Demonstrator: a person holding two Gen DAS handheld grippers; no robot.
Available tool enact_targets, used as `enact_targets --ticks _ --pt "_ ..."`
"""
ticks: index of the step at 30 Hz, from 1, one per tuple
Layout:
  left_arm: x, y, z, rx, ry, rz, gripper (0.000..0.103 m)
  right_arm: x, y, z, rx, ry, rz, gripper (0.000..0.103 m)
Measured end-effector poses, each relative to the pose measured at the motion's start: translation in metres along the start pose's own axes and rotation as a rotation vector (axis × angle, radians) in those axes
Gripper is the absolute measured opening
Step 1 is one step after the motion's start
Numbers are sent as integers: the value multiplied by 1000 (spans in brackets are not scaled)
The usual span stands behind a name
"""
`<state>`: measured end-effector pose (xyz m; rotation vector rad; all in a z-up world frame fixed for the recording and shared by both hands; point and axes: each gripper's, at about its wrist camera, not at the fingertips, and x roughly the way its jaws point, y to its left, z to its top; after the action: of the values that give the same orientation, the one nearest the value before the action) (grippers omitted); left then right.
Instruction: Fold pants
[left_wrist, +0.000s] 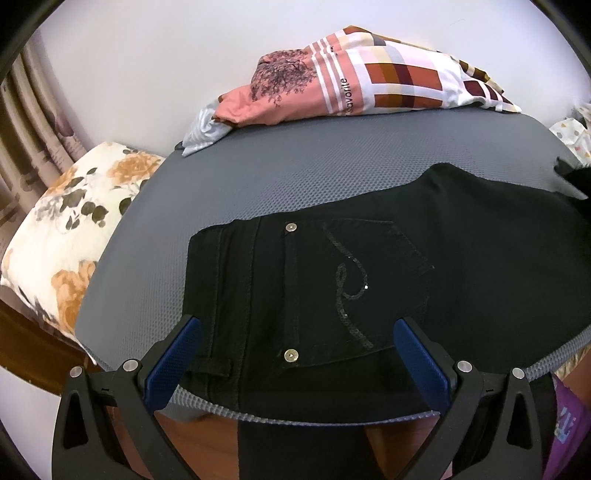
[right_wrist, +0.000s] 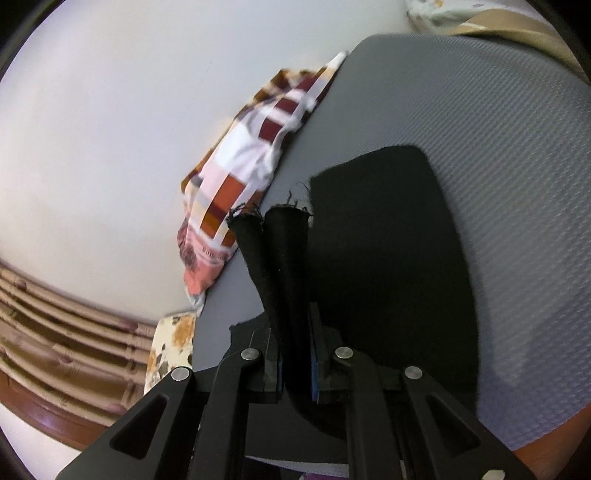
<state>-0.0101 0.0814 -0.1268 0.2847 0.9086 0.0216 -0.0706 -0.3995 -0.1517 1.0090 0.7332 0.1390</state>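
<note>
Two frayed leg hems (right_wrist: 273, 221) of the black jeans (left_wrist: 406, 266) are pinched in the right gripper (right_wrist: 295, 354), while the left gripper (left_wrist: 295, 354) hangs wide over the waistband; limp, heavyish denim, best gripped at thick hems

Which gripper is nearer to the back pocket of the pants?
Left. The left gripper hangs open right over the back pocket; the right gripper is shut on the leg hems.

home bedroom, floral pillow (left_wrist: 62, 236), curtains (left_wrist: 33, 122)
</note>
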Motion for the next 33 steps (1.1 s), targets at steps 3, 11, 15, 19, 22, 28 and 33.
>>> enact_targets --ticks 3,11,15,19,22,28,33 --pt "1 3 1 -11 5 -3 103 11 7 -11 -13 37 15 10" --pt "4 5 1 -26 25 -11 103 49 32 -37 -64 132 51 11" --pt "4 6 1 -24 29 -12 103 68 42 -49 -71 168 75 11" --pt "6 7 0 -30 37 -17 103 84 52 -62 -81 211 92 11" --pt "8 8 0 -34 43 -20 103 96 61 -75 -100 250 104 11" --pt "10 10 -1 -42 53 -23 103 119 75 -108 -164 338 104 11" --pt "14 14 -2 -49 67 -26 103 129 75 -125 -199 383 73 11"
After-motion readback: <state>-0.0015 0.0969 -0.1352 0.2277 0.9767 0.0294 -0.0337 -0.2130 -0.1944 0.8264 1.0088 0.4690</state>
